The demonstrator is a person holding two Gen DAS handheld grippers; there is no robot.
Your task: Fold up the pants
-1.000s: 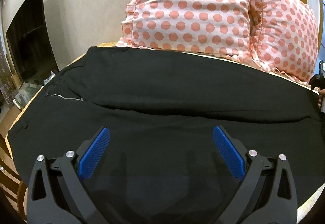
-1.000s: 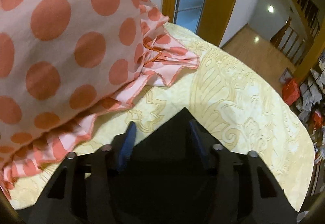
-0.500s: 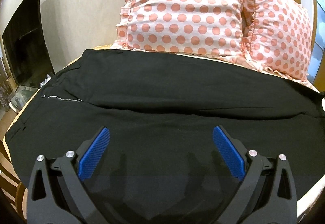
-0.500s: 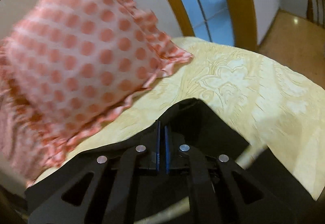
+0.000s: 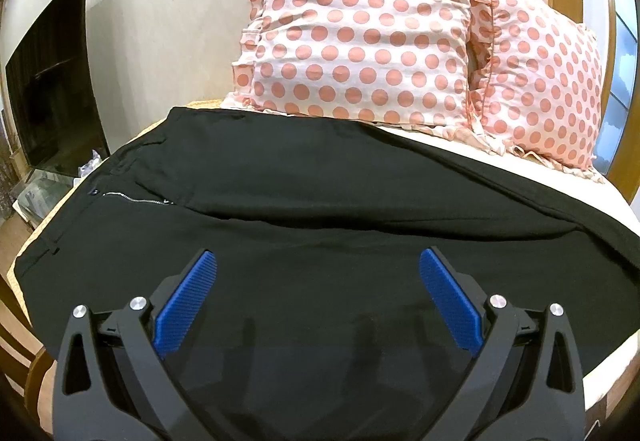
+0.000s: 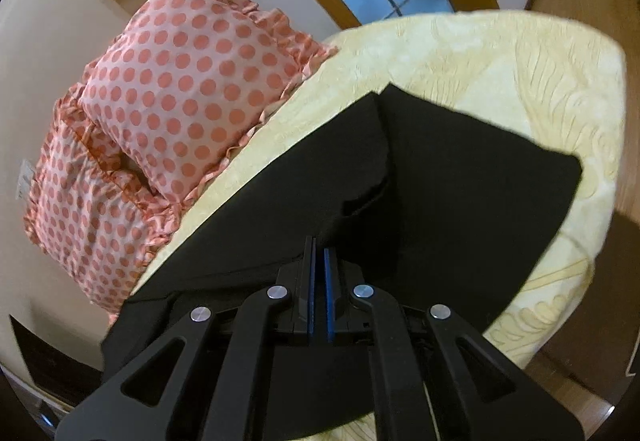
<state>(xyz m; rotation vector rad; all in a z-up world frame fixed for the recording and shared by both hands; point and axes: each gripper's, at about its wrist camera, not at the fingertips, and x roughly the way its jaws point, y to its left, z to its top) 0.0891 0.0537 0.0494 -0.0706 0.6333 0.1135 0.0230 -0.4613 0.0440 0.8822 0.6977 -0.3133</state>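
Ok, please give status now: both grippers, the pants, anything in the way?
Left gripper open above pants, holding nothing. Right gripper shut on pants fabric. Pants spread across bed. Pillows behind, clear of pants.

Black pants (image 5: pixel 320 209), pink-dotted pillows (image 5: pixel 360 33), seemingly yellow bedspread (image 6: pixel 500 57).

Bedroom: bed (image 6: pixel 520 53), polka-dot pillows (image 5: pixel 360 33)

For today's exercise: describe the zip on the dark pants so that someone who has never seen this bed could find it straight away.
Start at the two pink polka-dot ruffled pillows at the head of the bed with the pale yellow patterned bedspread. The black fabric pants lie spread in front of them. Near their left end, a short silvery zip is the only bright line on the dark cloth.
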